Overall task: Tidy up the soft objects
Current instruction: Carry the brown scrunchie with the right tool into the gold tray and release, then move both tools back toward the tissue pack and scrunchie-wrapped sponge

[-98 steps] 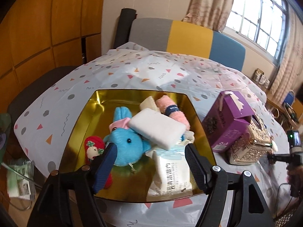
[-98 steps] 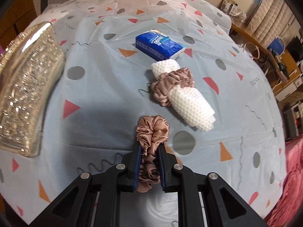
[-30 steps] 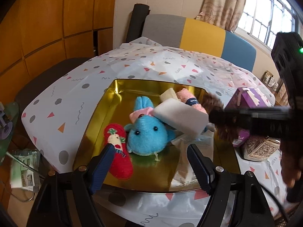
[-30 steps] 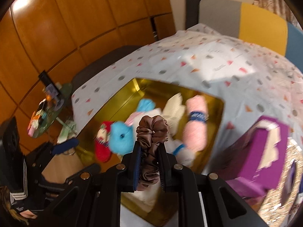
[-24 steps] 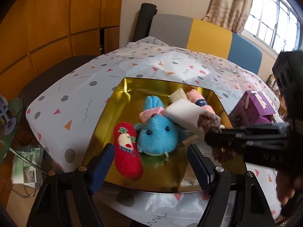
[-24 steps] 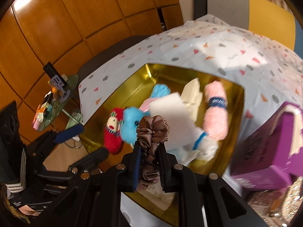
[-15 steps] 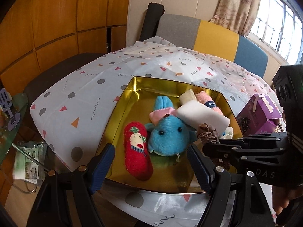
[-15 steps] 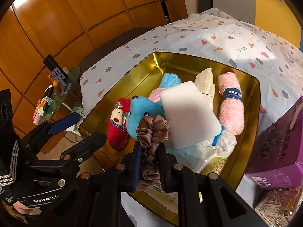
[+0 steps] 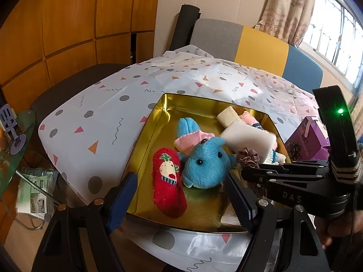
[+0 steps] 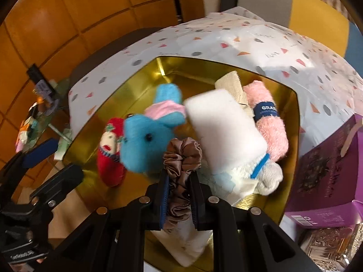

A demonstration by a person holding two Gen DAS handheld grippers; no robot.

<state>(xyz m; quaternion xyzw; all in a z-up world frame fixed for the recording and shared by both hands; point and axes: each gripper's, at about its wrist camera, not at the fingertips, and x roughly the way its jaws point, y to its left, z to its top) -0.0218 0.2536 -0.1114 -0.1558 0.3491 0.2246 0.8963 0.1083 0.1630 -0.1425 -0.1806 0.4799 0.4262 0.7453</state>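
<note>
1. left wrist view first, far left: the left gripper (image 9: 181,195) hangs over the near edge of the gold tray (image 9: 145,136) with its jaws spread wide and nothing between them. it's near the red plush (image 9: 168,181) but not touching it.

2. moving right in the tray: red plush lying along the floor, then the blue bunny (image 9: 204,161) just beside it, pretty much shoulder to shoulder.

3. next over, the brown scrunchie (image 10: 181,170), the thing being sorted. it's pinched in the right gripper (image 10: 179,195), jaws narrow and squeezing its middle, top loops puffing out above the tips. it's above the tray, just in front of the bunny and the white sponge block (image 10: 224,136). can't tell if the bottom loops touch the packet underneath.

4. handling guess: satin-looking, so light, floppy and a bit slippery. gripping across the bunched middle like this seems the right call, since a single outer loop would probably slide out. nothing fragile here, and it should just flop where it's let go.

5. right of that: the pink rolled towel (image 10: 267,124) leans against the sponge block, both piled on the white stuff below.

6. far right, outside the tray on the table: a purple box (image 10: 329,170) just beside the tray wall.

7. my read: it's basically at drop-off, opening the jaws over the gap by the bunny looks fine.
</note>
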